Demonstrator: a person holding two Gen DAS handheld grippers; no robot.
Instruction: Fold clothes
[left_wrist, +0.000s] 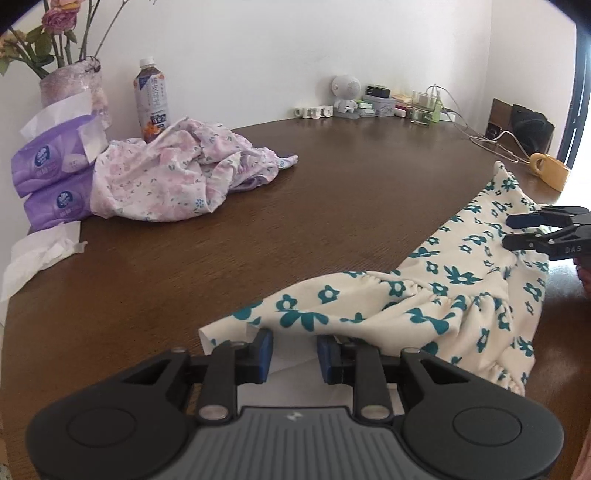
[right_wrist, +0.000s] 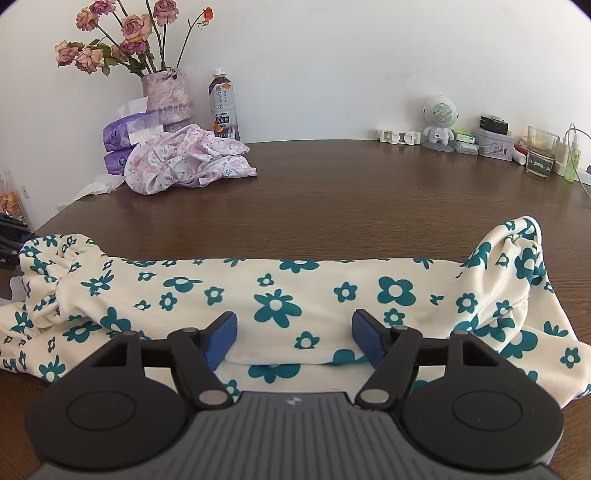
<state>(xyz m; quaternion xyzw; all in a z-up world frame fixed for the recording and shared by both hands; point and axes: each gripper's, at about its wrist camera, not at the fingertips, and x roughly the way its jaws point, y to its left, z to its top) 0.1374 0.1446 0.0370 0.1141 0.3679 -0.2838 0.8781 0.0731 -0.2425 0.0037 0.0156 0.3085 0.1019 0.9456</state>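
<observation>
Cream floral garment (right_wrist: 295, 295) lying across the brown surface (right_wrist: 332, 192)
Left claw (left_wrist: 294, 354) and right claw (right_wrist: 293, 334) both stand apart over the cloth, gripping nothing

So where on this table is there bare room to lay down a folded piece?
The widest bare stretch of the wooden table lies between the cream garment with teal flowers in front and the back-wall clutter around the white robot figurine. The far left corner is crowded: crumpled pink floral garment, purple tissue packs, tea bottle, vase.
</observation>
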